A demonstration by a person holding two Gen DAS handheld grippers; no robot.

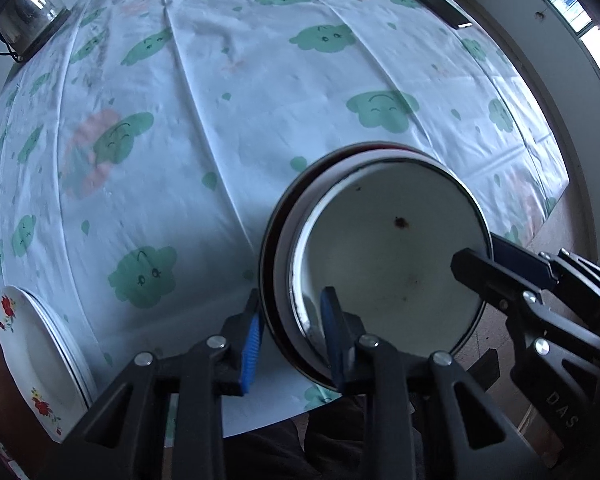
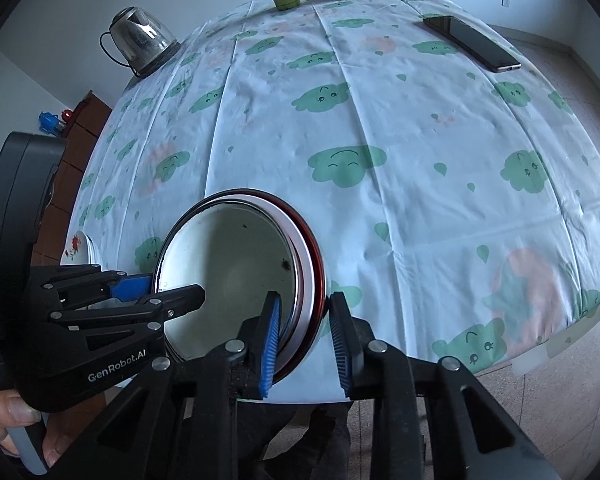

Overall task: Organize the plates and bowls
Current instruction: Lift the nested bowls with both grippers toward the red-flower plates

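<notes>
While both tools worked the same stack, the left wrist view showed the left gripper (image 1: 290, 330) pointing down at nested bowls (image 1: 384, 256) near the front edge of the cloud-print tablecloth (image 1: 220, 128): a white enamel bowl sitting inside a red-rimmed one. Its jaws straddled the near rim, outer pad outside the wall, inner pad inside the bowl; contact on both sides looked likely but I couldn't confirm a firm clamp. Right gripper (image 1: 480, 256) came in from the right with one finger over the inside and one outside the far rim. A floral plate (image 1: 32, 344) sat well apart at the left table edge, glass kettle (image 1: 32, 12) at the far corner. Right wrist view: right gripper (image 2: 304, 332) sat astride the rim nearest it, left pad inside and apparently on the wall, right pad with a visible sliver of gap outside, so not seated. Left gripper (image 2: 160, 284) pinched the opposite rim. Phone (image 2: 472, 42) and two tall containers sat at the far side, clear of the work. My read was a two-sided lift of the stack. To do it well: close both evenly before raising, grab both walls together so the inner bowl didn't slip, keep level, lift straight.
</notes>
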